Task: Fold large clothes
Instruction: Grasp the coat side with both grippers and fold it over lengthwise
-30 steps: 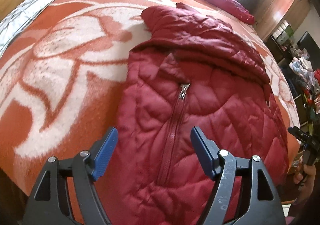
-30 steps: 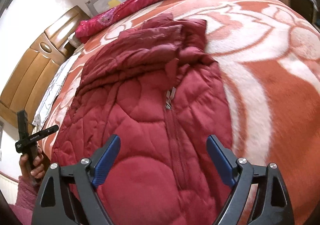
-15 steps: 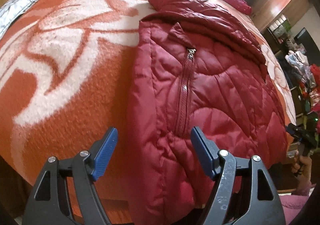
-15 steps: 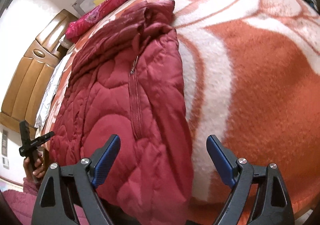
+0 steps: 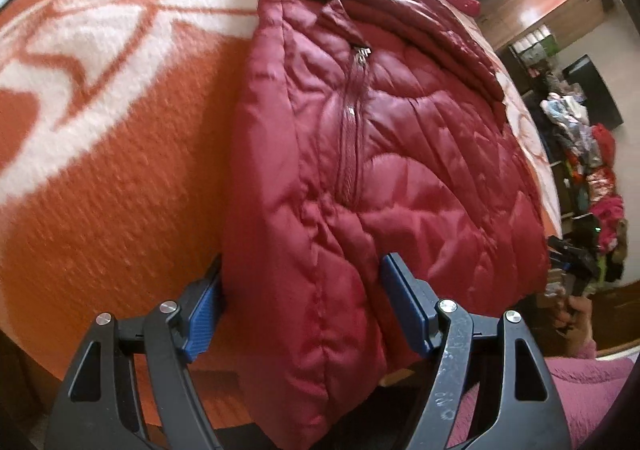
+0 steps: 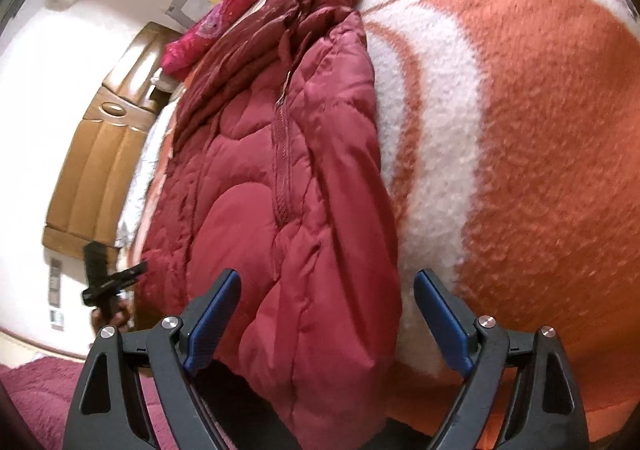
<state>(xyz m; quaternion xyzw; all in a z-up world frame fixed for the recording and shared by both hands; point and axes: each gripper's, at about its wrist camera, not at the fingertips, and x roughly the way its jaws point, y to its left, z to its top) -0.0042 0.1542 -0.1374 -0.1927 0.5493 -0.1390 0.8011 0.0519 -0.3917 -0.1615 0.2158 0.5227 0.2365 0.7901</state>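
A dark red quilted puffer jacket [image 5: 380, 153] lies zipped on the orange and white blanket, its hem hanging over the bed's near edge. It also shows in the right wrist view [image 6: 280, 185]. My left gripper [image 5: 304, 310] is open, its blue pads on either side of the jacket's left hem corner. My right gripper [image 6: 328, 318] is open, straddling the jacket's right hem corner. The left gripper appears small in the right wrist view [image 6: 104, 282], and the right gripper in the left wrist view [image 5: 576, 258].
The orange and white blanket [image 5: 100, 129] covers the bed. A red bolster [image 6: 240, 9] lies along the far edge. A wooden headboard [image 6: 96, 153] stands at one end. Wardrobes and piled clutter [image 5: 580, 153] stand beyond the bed's other side.
Both grippers have dropped down to the bed's near edge and closed in on the jacket's hem corners, which now sit between the open jaws.
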